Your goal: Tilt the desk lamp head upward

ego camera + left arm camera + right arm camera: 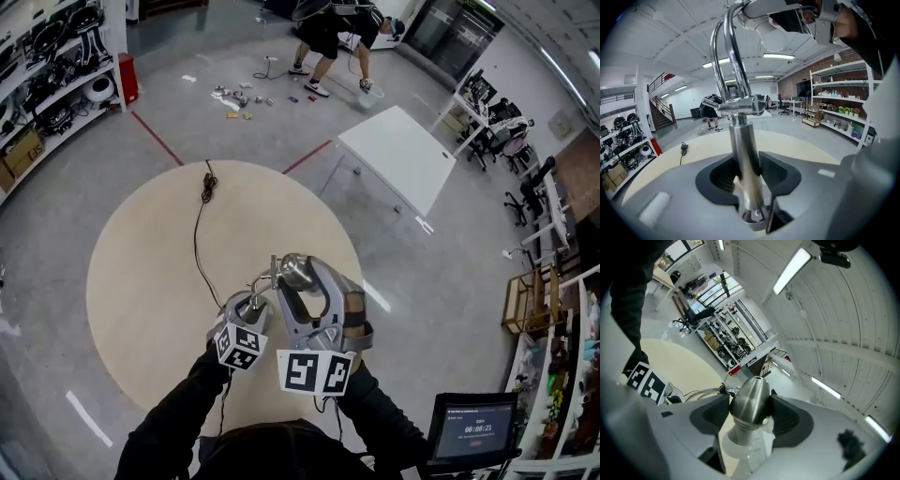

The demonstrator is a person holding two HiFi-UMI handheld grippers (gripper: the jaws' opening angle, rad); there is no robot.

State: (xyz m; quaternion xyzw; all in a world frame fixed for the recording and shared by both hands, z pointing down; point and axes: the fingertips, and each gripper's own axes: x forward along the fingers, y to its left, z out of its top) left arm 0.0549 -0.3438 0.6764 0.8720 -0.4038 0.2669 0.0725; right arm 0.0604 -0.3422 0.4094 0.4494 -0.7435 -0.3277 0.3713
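While clamped on the desk lamp's upright chrome stem (pixel 743 159) just above the base, left gripper (pixel 749 169) partly apart, pads pressing both sides. Closed around the brushed-metal lamp head (pixel 749 399): right gripper (pixel 751 405), white bulb end showing below its pads. Lamp on the round beige table (pixel 131 281), nearer the right rim than the left; broad bare top to the left and ahead. Black cord (pixel 197 246) trailing toward the far rim. White rectangular table (pixel 398 155) well apart, open floor between.
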